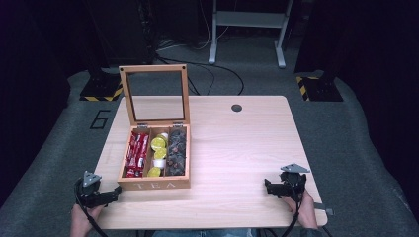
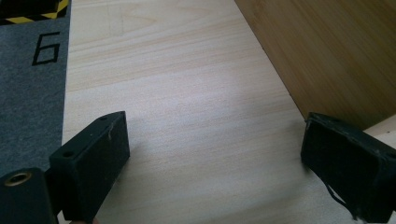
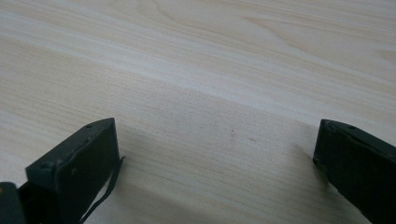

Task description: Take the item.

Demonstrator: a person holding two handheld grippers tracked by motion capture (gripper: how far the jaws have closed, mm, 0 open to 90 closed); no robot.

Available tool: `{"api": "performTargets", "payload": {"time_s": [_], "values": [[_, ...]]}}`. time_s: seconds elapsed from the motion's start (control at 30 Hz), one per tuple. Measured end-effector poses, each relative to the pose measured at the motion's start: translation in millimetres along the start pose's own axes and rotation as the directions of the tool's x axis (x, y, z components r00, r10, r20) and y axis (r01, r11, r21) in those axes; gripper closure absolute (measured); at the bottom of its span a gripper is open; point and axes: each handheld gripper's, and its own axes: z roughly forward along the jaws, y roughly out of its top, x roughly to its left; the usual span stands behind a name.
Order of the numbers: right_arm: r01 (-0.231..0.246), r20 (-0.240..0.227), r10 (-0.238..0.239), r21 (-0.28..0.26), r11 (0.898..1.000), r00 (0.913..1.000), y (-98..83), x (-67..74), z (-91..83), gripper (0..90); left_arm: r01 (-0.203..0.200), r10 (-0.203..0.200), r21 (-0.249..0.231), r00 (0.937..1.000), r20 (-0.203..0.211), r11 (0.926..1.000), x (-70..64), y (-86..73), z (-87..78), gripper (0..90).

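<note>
Wide-spread left gripper (image 1: 117, 190) and right gripper (image 1: 267, 185) flanking lid-up tea box (image 1: 154, 184).

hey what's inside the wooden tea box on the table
The open box has three compartments: red packets on its left, yellow and white pods in the middle, dark wrapped items on the right. Whatever lies beneath those top layers is covered.
</note>
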Motion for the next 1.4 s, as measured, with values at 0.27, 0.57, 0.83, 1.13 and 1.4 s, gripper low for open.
{"api": "performTargets", "payload": {"time_s": [0.27, 0.57, 0.83, 1.13, 1.4], "values": [[0.008, -0.008, -0.008, 0.002, 1.000, 0.9999, -0.2, -4.6, 0.0, 0.0, -0.010, 0.010, -0.003, 0.9999, 0.013, 0.9999, 1.6, 0.3, 0.7, 7.8], [0.020, -0.026, -0.020, 0.005, 1.000, 0.9995, 1.4, -5.9, 1.2, 0.0, -0.001, 0.001, 0.000, 1.0000, -0.001, 1.0000, 1.6, 0.6, 0.6, 8.3], [0.022, -0.028, -0.022, 0.010, 1.000, 0.9994, 1.9, -5.9, 0.9, 0.0, 0.015, -0.015, 0.002, 0.9997, -0.019, 0.9999, 5.3, 1.5, 2.0, 5.9], [0.029, -0.028, -0.029, 0.012, 0.999, 0.9992, 2.6, -6.2, 1.3, 0.0, 0.032, -0.033, 0.013, 0.9994, 0.014, 0.9994, 5.3, 5.6, 0.3, 6.4], [0.040, -0.019, -0.039, 0.012, 0.999, 0.9990, 2.9, -5.9, 1.4, 0.0, 0.063, -0.063, -0.010, 0.9980, -0.008, 0.9980, 11.6, 14.5, -10.0, 7.3]]}}
